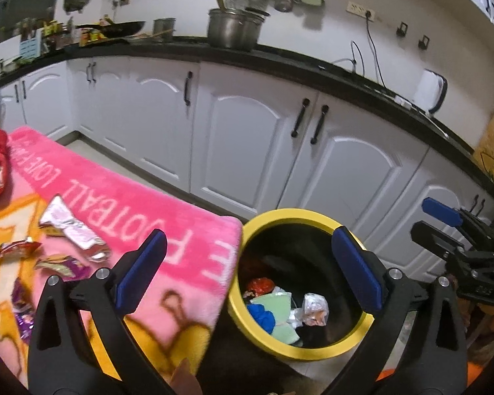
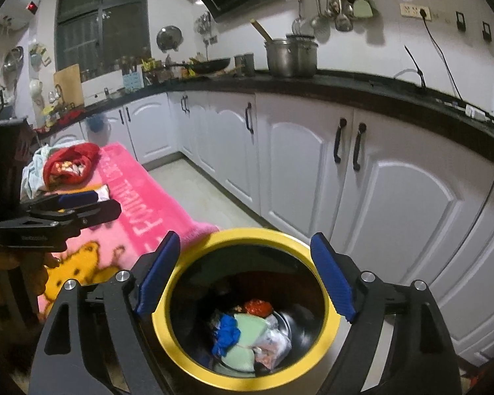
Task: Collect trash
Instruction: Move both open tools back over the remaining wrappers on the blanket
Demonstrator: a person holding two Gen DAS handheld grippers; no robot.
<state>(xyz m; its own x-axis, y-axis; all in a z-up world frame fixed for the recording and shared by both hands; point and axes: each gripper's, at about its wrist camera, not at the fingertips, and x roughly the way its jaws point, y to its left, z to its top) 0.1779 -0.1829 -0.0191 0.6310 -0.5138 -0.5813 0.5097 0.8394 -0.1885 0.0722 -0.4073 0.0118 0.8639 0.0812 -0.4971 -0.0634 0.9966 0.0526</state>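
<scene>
Left of the yellow-rimmed bin (image 1: 299, 296), on the pink blanket (image 1: 141, 217), lie a silver wrapper (image 1: 70, 225) and smaller snack wrappers (image 1: 16, 249). The left claw (image 1: 247, 275) gapes wide, empty — so does the right claw (image 2: 247, 276), above the bin, where discarded trash (image 2: 247, 335) lies.

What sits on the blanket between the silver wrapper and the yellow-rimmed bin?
Only bare pink blanket lies between the silver wrapper and the bin, as the left wrist view shows.
</scene>
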